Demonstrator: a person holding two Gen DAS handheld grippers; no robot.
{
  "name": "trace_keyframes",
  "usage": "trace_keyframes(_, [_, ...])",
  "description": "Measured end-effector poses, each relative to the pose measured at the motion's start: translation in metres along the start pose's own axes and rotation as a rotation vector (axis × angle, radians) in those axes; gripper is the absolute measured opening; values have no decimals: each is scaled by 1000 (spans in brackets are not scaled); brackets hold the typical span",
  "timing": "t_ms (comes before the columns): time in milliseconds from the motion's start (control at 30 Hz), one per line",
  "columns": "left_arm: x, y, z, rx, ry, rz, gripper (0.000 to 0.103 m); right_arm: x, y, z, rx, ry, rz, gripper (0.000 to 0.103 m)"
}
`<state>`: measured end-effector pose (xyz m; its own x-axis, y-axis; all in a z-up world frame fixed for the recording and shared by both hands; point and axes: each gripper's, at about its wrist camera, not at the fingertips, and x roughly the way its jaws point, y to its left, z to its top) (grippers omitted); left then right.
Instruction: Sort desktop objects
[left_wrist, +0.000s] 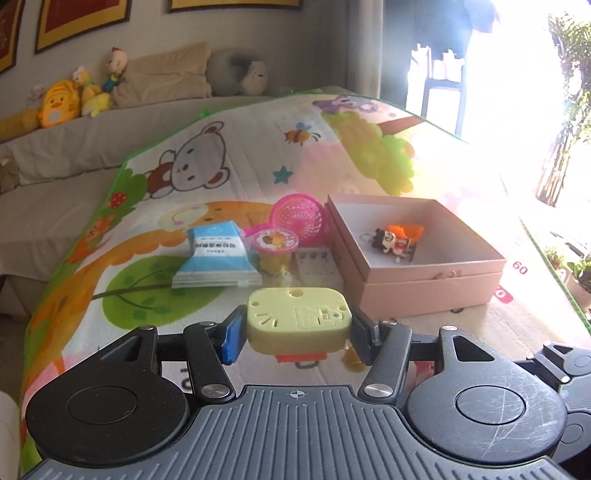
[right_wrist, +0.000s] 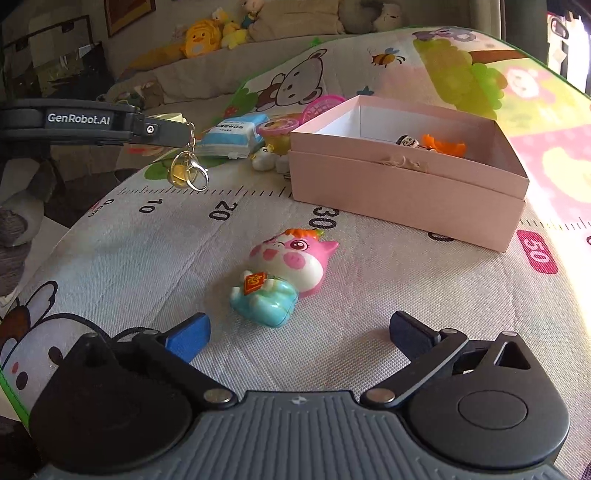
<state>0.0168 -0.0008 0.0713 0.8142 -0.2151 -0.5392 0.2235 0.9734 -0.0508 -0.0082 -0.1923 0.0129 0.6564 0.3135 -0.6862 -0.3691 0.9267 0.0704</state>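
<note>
The yellow toy (left_wrist: 298, 318) sits pinched between the pads of our left gripper (left_wrist: 295, 328), held up above the play mat (left_wrist: 155, 258) with a keychain (right_wrist: 186, 171) dangling beneath it, as the right wrist view shows. Our right gripper (right_wrist: 303, 332) hovers low over the mat with its fingers spread wide and nothing between them. Just beyond those fingers a pink-and-blue cow figurine (right_wrist: 282, 275) lies on its side on the mat, apart from everything else. Farther off and to the right stands the pink box (left_wrist: 428, 284), open at the top, and inside it we can make out a small black-and-white figure (left_wrist: 391, 242) and an orange piece (left_wrist: 406, 230). Left of the box, at about the same depth, a blue-and-white packet (left_wrist: 216, 254), a round pink-lidded cup (left_wrist: 274, 242), a pink basket (left_wrist: 299, 218) and a small white duck (right_wrist: 263, 157) cluster together on the mat.

We judge the sorting as begun but far from finished: two things are boxed, one is in hand and likely headed for the box, and the cow plus the far cluster remain out.
</note>
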Motion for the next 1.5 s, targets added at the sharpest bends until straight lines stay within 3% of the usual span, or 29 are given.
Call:
trace_keyframes(233, [-3,-2,-56,12,126,26,62,-1,5,-2,-29,-6,-21,103])
trace_keyframes(367, [-9,10,-75,-11,133,95,64,0,9,-3,-49,-7,-45,103])
trace_keyframes(433, [-12,16,-77,-27,129,130,64,0,9,-3,-46,-9,-46,103])
trace_keyframes(667, [-9,30,-76,-63,123,216,81,-1,10,-4,-47,-13,-61,103])
trace_keyframes(1000, [-12,34,-78,-72,131,233,93,-8,13,3,-40,-35,-54,103])
trace_keyframes(1333, [-13,37,-79,-91,136,227,96,-2,24,27,-56,-55,-74,103])
trace_keyframes(1400, [-13,36,-79,-90,139,227,96,3,22,29,-42,-49,-77,95])
trace_keyframes(1467, [-13,36,-79,-89,140,228,96,9,16,30,-14,-11,-75,78])
trace_keyframes(1500, [-13,36,-79,-88,140,229,96,11,13,31,-2,5,-82,64])
